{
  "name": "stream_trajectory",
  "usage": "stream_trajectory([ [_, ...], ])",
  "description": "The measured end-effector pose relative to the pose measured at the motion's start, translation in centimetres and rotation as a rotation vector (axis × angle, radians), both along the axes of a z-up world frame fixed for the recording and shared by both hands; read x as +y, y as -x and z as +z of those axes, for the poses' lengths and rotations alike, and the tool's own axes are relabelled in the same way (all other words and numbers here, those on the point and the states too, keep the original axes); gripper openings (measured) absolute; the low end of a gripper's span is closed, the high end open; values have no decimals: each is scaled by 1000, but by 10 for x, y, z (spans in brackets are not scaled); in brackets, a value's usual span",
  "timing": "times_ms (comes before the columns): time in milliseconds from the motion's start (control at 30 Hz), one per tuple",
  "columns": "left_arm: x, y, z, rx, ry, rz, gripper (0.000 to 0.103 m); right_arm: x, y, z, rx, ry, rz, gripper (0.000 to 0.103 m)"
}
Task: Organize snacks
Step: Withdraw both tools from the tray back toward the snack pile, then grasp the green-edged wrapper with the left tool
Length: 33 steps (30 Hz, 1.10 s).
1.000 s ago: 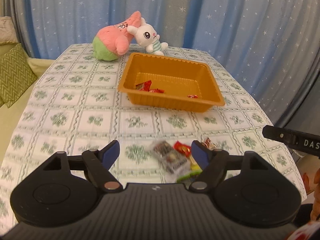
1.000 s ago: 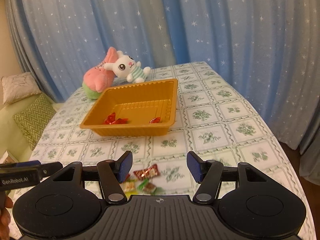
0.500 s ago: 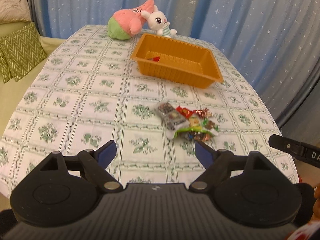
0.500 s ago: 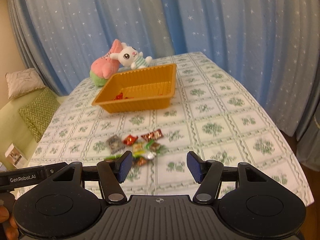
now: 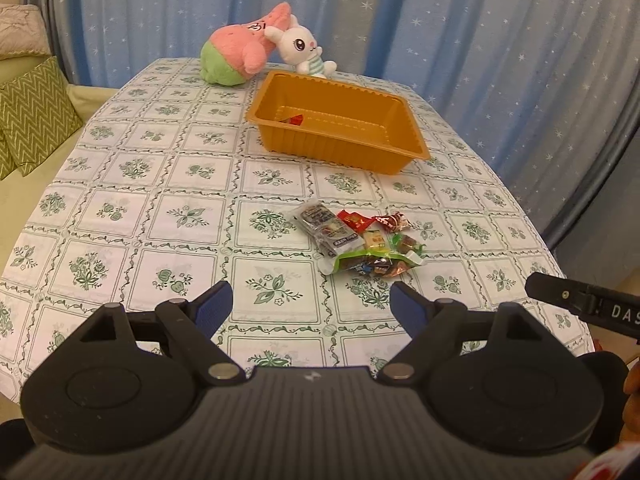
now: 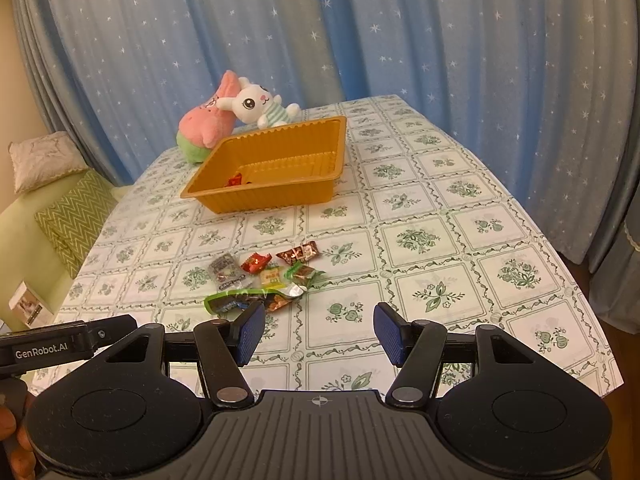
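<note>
**Snack pile on the table, tray nearly bare**

An orange tray (image 5: pixel 340 136) sits toward the far end of the table (image 5: pixel 120 208), nearer its right edge than its left. One red wrapped snack (image 5: pixel 294 120) shows on the tray's floor by its left wall; the near wall hides the rest of the floor. From the right wrist view the same red snack (image 6: pixel 234 180) lies in the tray's (image 6: pixel 272 196) near left corner.

The other snacks (image 5: pixel 360 240) lie in a loose pile on the cloth, between the tray and the near edge, apart from the tray. The pile holds a grey packet (image 5: pixel 326 228), two red wrappers, a yellow piece and a long green packet (image 5: pixel 372 262) nearest the near edge.

Two plush toys, a pink one (image 5: pixel 240 52) and a white rabbit (image 5: pixel 302 50), rest touching each other at the far edge, just behind the tray.

The left gripper (image 5: pixel 310 306) hangs over the near edge, jaws spread wide, nothing between them. The right gripper (image 6: pixel 320 334) is beside it, jaws parted and empty; its left finger (image 6: pixel 250 332) overlaps the green packet in view, whether it touches I cannot tell.
</note>
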State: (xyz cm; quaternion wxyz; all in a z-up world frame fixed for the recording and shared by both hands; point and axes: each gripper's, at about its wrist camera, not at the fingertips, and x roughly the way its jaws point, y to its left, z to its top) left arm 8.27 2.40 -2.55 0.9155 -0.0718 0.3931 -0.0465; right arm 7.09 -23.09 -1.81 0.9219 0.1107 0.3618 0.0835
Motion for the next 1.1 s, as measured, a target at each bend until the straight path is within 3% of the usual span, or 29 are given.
stream_trajectory([
  [333, -11, -6, -7, -2, -44, -69, 83, -3, -5, -10, 29, 3, -4, 60],
  [500, -21, -15, -13, -2, -85, -152, 76, -8, -10, -16, 38, 7, -12, 60],
  [867, -53, -49, -33, -74, -250, -469, 53, -10, -35, -35, 64, 22, -13, 60],
  [1100, -74, -79, -56, -91, -338, -661, 51, -14, -60, -56, 104, 23, -27, 60],
])
